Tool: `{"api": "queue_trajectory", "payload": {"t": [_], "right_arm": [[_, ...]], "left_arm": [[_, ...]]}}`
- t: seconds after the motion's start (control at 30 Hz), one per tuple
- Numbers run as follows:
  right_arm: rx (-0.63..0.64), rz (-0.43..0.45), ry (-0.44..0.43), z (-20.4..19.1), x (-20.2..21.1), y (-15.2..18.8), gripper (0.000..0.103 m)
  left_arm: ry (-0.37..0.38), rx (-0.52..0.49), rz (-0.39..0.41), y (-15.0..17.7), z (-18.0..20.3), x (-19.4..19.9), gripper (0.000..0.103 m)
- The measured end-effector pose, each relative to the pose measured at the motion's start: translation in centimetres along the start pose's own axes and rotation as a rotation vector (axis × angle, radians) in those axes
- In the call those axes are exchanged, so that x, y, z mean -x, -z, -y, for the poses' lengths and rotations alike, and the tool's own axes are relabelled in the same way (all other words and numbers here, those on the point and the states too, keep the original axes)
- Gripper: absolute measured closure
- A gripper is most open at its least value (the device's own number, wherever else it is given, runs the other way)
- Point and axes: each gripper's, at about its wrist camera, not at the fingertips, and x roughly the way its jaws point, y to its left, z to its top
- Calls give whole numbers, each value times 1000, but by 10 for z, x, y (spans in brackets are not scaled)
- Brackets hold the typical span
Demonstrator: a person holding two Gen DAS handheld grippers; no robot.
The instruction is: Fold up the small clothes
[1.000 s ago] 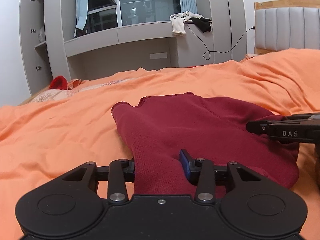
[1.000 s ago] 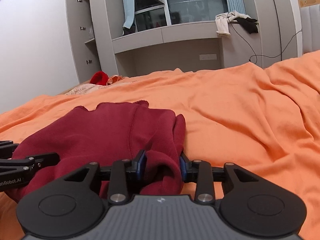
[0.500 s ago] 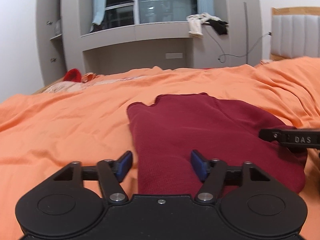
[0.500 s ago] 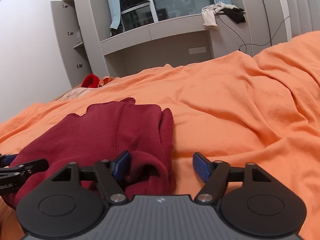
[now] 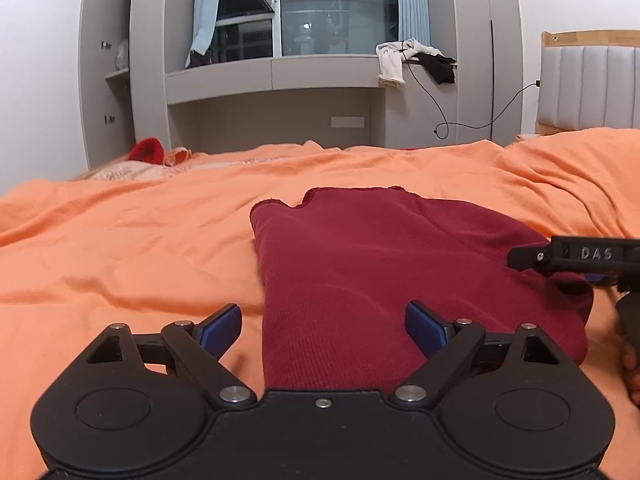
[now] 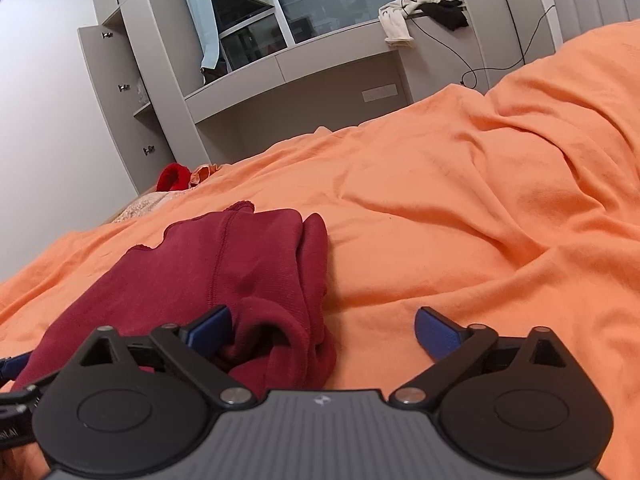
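A dark red knit garment [image 5: 384,268] lies folded on the orange bedsheet [image 5: 120,248]; it also shows in the right wrist view [image 6: 224,276]. My left gripper [image 5: 324,330] is open, its blue pads spread to either side of the garment's near edge, holding nothing. My right gripper [image 6: 324,330] is open and tilted, its left pad beside the garment's bunched near corner, its right pad over bare sheet. The right gripper's side shows at the right edge of the left wrist view [image 5: 580,258].
A bright red item [image 5: 146,151] and pale clothes [image 5: 120,172] lie at the bed's far left. A grey window unit [image 5: 280,80] with draped clothes [image 5: 394,62] stands behind. A padded headboard [image 5: 588,92] is at the right. Rumpled sheet [image 6: 500,200] spreads right.
Both grippers were shut on the garment's near edge a second ago; both have opened wide and let it go. The right gripper has tilted and drawn back slightly. The garment lies flat.
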Motion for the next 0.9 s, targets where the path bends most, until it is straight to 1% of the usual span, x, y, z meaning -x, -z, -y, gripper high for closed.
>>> {"api": "queue_trajectory", "payload": {"t": [0.13, 0.27, 0.4, 0.5, 0.6, 0.7, 0.8, 0.9], "right_arm": [[-9, 10, -6, 0, 3, 0, 1], [-7, 58, -28, -2, 17, -1, 0], [19, 109, -35, -8, 35, 0, 0], [56, 148, -30, -15, 49, 0, 0], [115, 192, -21, -24, 62, 1, 0], [163, 241, -11, -30, 77, 4, 0], [166, 290, -13, -34, 95, 6, 0], [159, 334, -13, -34, 113, 11, 0]], "left_arm": [[-22, 6, 13, 1, 1, 1, 8], [-27, 47, 11, -1, -5, 3, 3], [-28, 60, 27, -3, -7, 12, 2], [-34, 71, 58, -4, -7, 22, 1], [-19, 92, 89, -6, -7, 36, 1], [-16, 91, 125, -7, -4, 49, 1], [-16, 95, 160, -7, -3, 63, 1], [-10, 121, 200, -5, -5, 79, 1]]}}
